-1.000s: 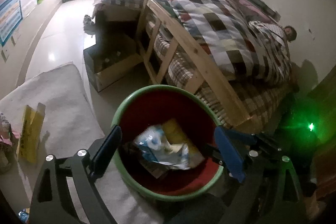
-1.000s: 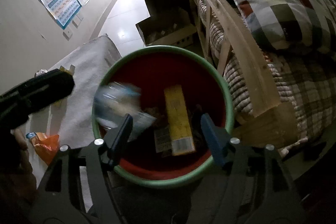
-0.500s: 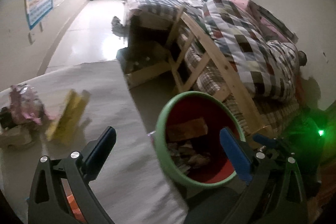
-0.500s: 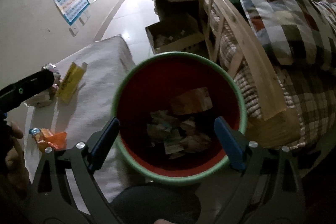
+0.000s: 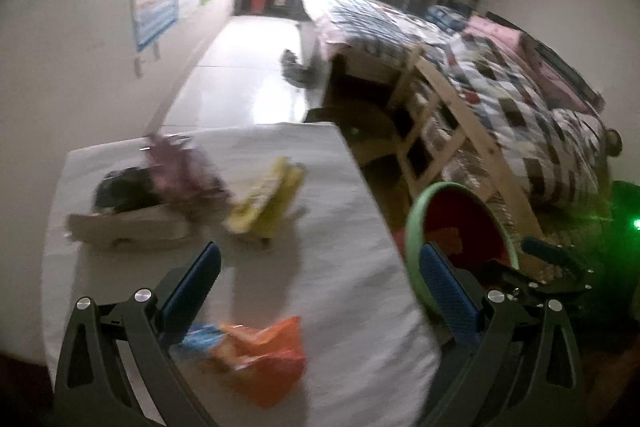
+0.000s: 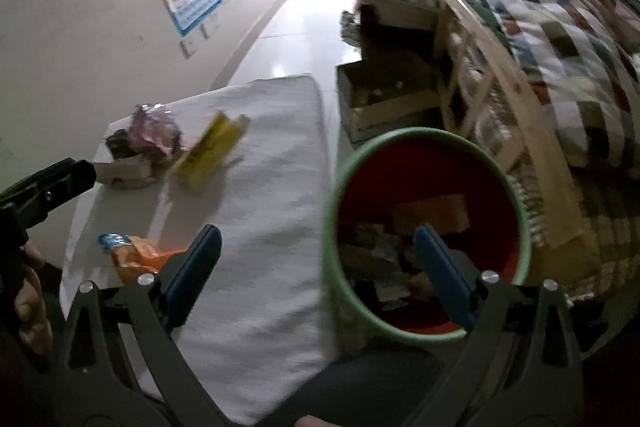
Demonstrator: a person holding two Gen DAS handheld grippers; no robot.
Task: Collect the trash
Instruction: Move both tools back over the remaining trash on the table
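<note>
Left gripper was spread wide, nothing in it, over the white cloth. An orange wrapper lay closest, with a yellow box and a purple wrapper farther back. Right gripper was opening, empty too, by the green-rimmed red bin holding trash, with the bed beyond.
</note>
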